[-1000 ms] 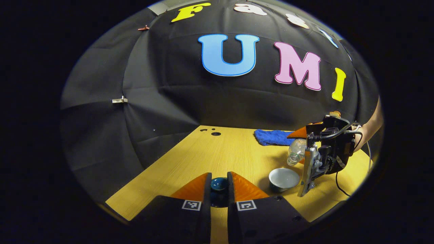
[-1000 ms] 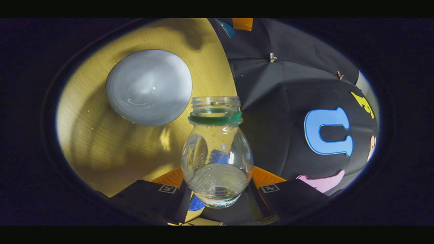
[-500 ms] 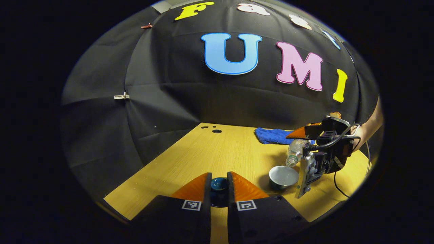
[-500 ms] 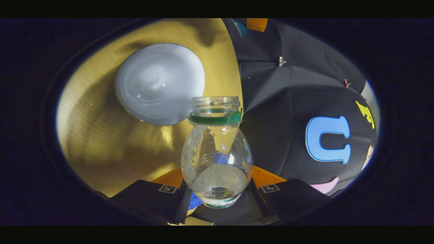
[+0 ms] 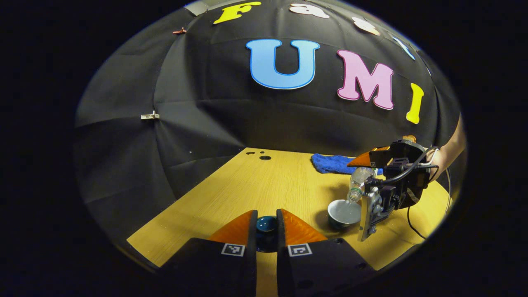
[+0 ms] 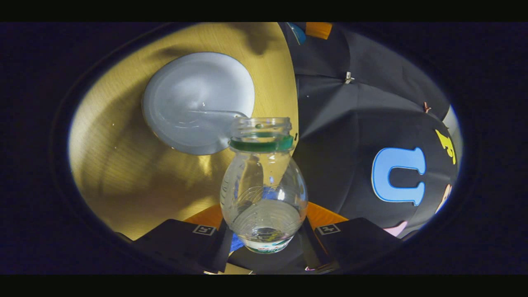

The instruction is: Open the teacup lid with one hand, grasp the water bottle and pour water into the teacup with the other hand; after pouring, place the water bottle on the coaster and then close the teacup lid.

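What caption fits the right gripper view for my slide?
Right gripper tilts the open water bottle toward the uncovered teacup.

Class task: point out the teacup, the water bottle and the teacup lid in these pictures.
teacup [image 6: 194,99], right gripper view, pale inside of the bowl.
water bottle [image 6: 264,194], right gripper view, clear rounded shoulder.
teacup lid [image 5: 266,224], left gripper view, dark knob between the jaws.

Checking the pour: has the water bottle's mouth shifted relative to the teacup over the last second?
Yes. In the left gripper view the water bottle has come down and tipped, its mouth now over the rim of the teacup.
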`<state>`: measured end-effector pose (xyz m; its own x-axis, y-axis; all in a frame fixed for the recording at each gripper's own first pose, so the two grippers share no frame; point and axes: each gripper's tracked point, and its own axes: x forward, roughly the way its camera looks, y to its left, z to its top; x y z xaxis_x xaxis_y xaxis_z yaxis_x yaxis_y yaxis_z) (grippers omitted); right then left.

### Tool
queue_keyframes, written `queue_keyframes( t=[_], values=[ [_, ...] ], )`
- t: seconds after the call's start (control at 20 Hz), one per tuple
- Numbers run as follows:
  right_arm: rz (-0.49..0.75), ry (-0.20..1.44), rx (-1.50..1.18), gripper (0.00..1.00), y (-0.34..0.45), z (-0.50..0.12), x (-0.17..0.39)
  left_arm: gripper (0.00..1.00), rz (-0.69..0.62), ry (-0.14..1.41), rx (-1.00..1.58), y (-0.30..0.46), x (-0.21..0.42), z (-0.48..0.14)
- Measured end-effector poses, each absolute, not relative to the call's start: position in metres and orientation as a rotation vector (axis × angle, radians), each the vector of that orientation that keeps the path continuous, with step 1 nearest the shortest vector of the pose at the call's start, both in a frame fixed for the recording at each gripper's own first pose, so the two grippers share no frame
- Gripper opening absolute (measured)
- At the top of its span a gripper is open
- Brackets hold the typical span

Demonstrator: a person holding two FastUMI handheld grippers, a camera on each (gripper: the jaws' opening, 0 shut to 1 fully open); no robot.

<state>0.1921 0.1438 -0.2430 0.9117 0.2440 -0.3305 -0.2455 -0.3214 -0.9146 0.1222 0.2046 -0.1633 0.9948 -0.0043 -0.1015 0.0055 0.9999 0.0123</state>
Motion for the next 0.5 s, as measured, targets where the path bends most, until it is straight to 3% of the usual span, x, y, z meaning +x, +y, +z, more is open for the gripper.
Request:
queue_keyframes(
  t=[0.5],
  values=[
    [0.533,-0.004,-1.912,0.73,0.1433,-0.2425,0.1922,0.24,0.012,0.104,-0.004,0.2068,0.1163,-0.1615]
  ],
)
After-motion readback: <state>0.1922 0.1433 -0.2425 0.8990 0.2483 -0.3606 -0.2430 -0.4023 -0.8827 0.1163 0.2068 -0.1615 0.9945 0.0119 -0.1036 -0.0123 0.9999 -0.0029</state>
